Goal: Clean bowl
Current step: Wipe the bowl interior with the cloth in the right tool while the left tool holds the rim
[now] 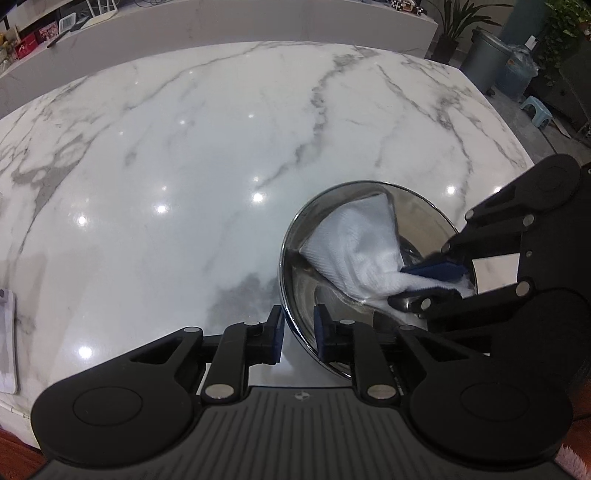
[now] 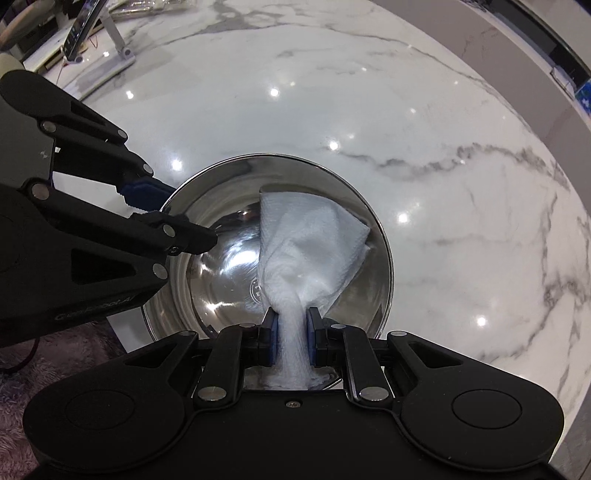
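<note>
A shiny steel bowl (image 1: 421, 206) (image 2: 221, 236) stands on the white marble counter near its front edge. My left gripper (image 1: 298, 328) is shut on the bowl's near-left rim, one pad outside and one inside; it also shows in the right wrist view (image 2: 166, 206). My right gripper (image 2: 290, 332) is shut on a white cloth (image 2: 306, 240) and presses it against the bowl's inner wall. In the left wrist view the cloth (image 1: 354, 240) lies spread inside the bowl, with the right gripper (image 1: 432, 282) coming in from the right.
The marble counter (image 1: 184, 147) stretches far and left. A phone on a stand (image 2: 85, 33) sits at its far left in the right wrist view. A flat white object (image 1: 7, 339) lies at the counter's left edge. A bin and plants (image 1: 491, 55) stand beyond the counter.
</note>
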`<state>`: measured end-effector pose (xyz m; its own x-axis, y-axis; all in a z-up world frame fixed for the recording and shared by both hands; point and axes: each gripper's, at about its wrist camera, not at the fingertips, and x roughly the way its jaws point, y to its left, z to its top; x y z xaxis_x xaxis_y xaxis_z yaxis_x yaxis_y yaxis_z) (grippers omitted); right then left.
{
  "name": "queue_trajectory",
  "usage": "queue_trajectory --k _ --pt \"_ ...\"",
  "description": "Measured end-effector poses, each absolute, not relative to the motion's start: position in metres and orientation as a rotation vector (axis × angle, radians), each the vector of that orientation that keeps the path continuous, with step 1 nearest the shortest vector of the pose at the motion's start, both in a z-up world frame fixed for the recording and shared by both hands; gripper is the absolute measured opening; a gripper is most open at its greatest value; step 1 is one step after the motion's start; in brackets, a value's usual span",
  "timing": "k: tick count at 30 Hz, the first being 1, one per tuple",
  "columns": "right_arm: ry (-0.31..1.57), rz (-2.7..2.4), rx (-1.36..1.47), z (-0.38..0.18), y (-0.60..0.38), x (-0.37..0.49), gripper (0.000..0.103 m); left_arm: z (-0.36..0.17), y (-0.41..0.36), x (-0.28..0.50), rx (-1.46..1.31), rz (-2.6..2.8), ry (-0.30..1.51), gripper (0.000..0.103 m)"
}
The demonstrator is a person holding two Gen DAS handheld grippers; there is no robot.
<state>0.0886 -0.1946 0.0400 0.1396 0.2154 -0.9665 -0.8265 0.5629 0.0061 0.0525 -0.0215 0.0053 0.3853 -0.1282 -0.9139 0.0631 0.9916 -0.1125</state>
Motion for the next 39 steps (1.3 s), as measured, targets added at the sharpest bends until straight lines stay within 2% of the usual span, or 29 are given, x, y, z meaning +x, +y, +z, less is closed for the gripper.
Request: queue_trajectory --k 6,10,11,16,23,31,39 --pt "1.302 0.948 -0.449 0.03 -0.173 0.095 0.013 0.005 -0.024 0.055 -0.05 -0.118 1.168 0.008" --pt "1.325 0.945 -0.44 0.031 -0.179 0.1 0.013 0.005 -0.022 0.056 -0.049 -0.129 1.163 0.008" --pt "1.311 0.923 -0.482 0.033 -0.181 0.1 0.009 0.005 -0.022 0.056 -0.05 -0.129 1.161 0.008" --pt "1.207 0.852 -0.688 0.041 -0.182 0.087 0.019 0.007 -0.026 0.058 -0.035 -0.123 1.153 0.007" --pt "1.146 0.909 -0.646 0.053 -0.181 0.084 0.04 0.01 -0.022 0.062 -0.066 -0.133 1.147 0.007" --pt "1.09 0.93 -0.711 0.05 -0.157 0.075 0.041 0.009 -0.019 0.061 -0.081 -0.136 1.148 0.007" --pt "1.091 0.987 -0.628 0.047 -0.142 0.079 0.041 0.009 -0.019 0.061 -0.083 -0.139 1.148 0.007"
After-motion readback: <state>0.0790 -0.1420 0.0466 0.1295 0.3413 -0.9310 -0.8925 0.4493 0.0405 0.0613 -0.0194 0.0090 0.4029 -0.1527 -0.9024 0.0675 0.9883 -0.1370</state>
